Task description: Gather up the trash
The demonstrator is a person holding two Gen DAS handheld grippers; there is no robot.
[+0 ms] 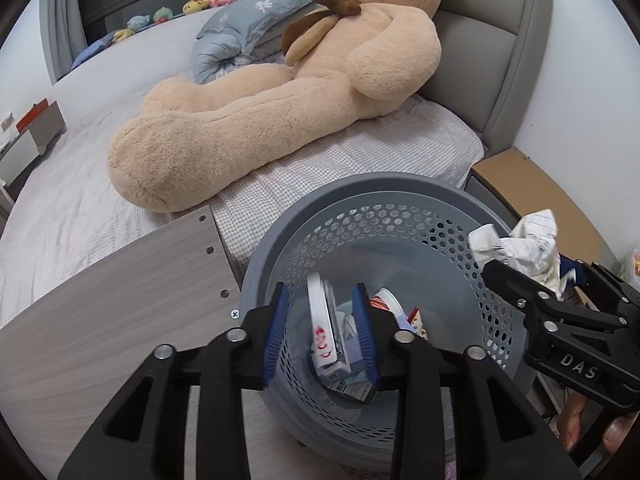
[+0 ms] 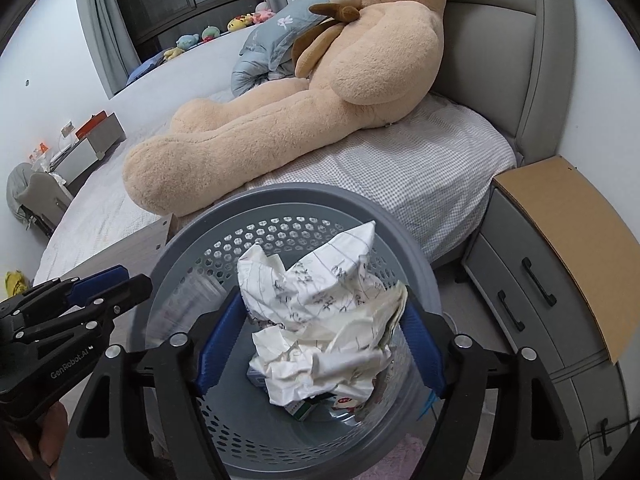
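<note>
Light, soft paper wad [image 2: 320, 312] sits between the right gripper's [image 2: 320, 340] spread jaws; left gripper's [image 1: 320, 332] jaws part around a stiff box [image 1: 326, 336] above the bin [image 1: 400, 188].

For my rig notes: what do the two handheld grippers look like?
Both are black frames with silver pivot bolts and ridged blue pads. The right gripper carries raised "DAS" lettering; the left gripper has white "GenRobot.AI" print. No cables or sleeves show.

A large teddy bear [image 2: 304, 92] and a grey pillow [image 2: 276, 40] lie on the bed [image 2: 440, 168].
</note>
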